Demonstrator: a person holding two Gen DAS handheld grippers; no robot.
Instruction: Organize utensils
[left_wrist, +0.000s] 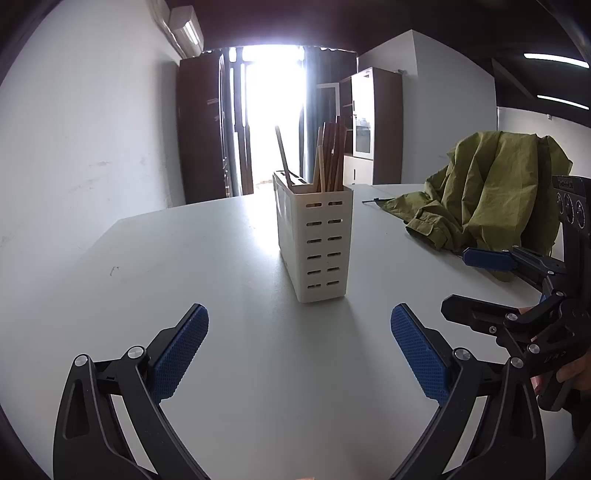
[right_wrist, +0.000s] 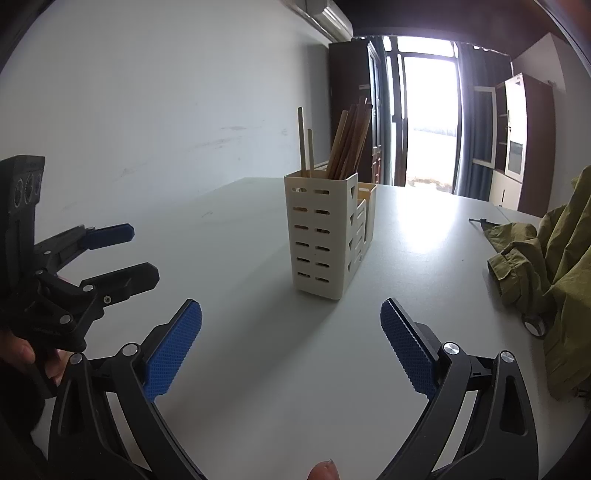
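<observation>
White table, slotted holder upright with chopsticks inside. Left gripper and right gripper gape wide, empty. We'd approach slowly, avoiding tipping it.

Both grippers sit side by side, empty. Left gripper has jaws spread wide, and so does the right gripper.

Chopsticks' lower ends hidden in holder; jacket cut off.
</observation>
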